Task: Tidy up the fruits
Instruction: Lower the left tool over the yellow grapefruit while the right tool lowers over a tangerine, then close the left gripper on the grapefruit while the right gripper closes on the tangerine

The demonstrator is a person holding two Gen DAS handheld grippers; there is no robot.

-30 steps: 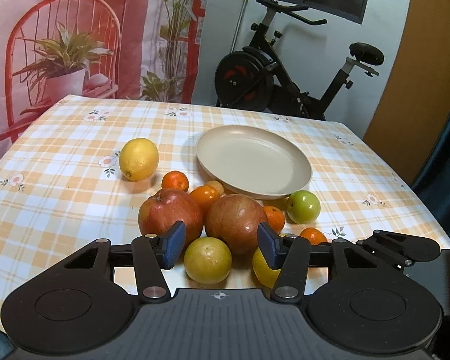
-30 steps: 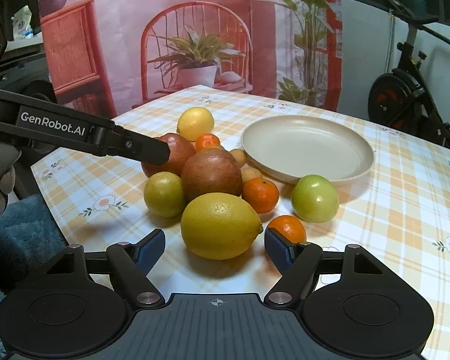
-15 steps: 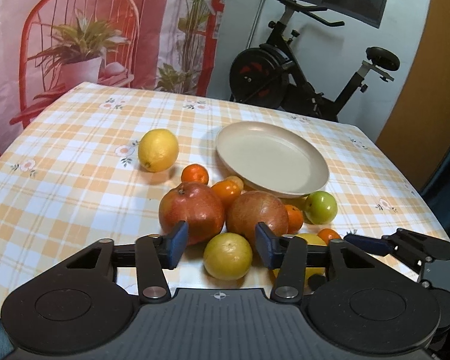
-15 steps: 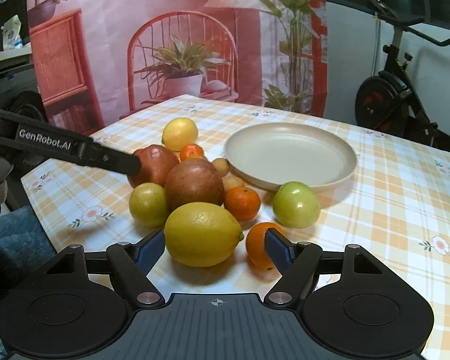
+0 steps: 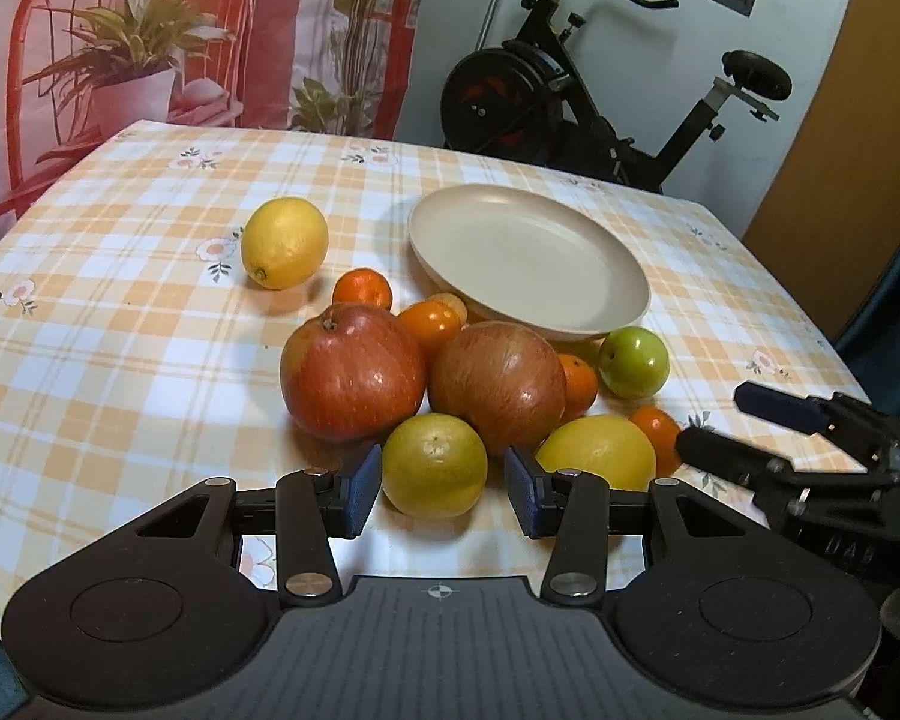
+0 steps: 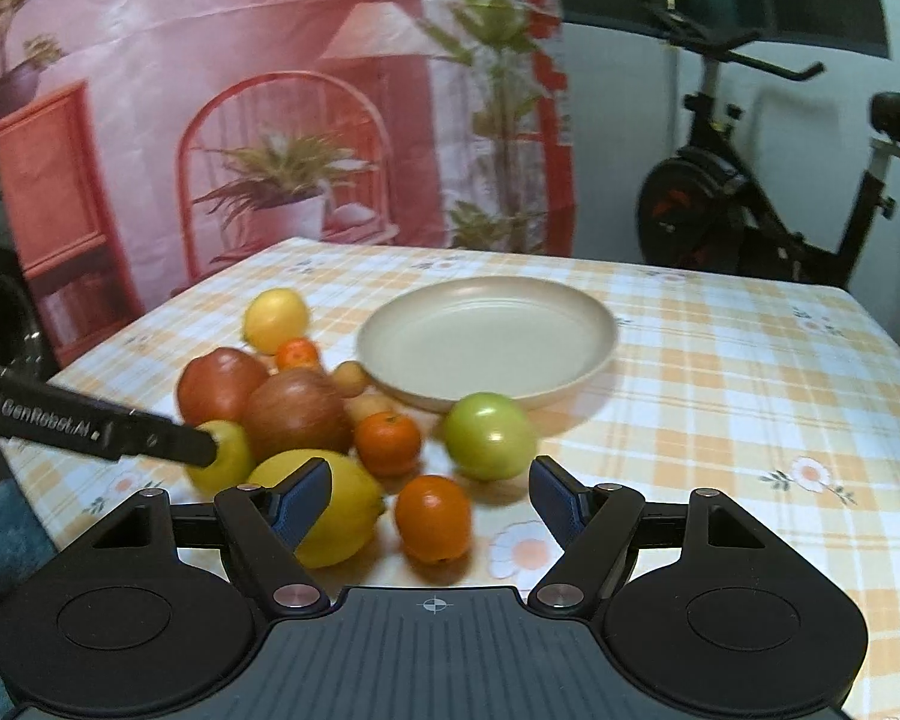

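Checked tabletop [image 5: 120, 312], empty plate [image 5: 528, 264] mid-table | left view: left gripper [image 5: 444, 489] released, pads flanking yellow-green citrus [image 5: 434, 465] at near edge; firm, round, rolls, grip across middle | right view: right gripper [image 6: 431, 498] released around small orange [image 6: 433, 517].

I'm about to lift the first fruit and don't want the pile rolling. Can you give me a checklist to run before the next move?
1. Beige round plate free of fruit: ok.
2. Left hand-held gripper lined up on the yellow-green round citrus: ok.
3. Its pads pressing that citrus: not ok, gaps show either side after closing in.
4. Citrus clear of the two red apples behind: cannot tell.
5. Right hand-held gripper holding nothing: ok, open around the small orange mandarin.
6. Large yellow lemon clear of its left pad: cannot tell.
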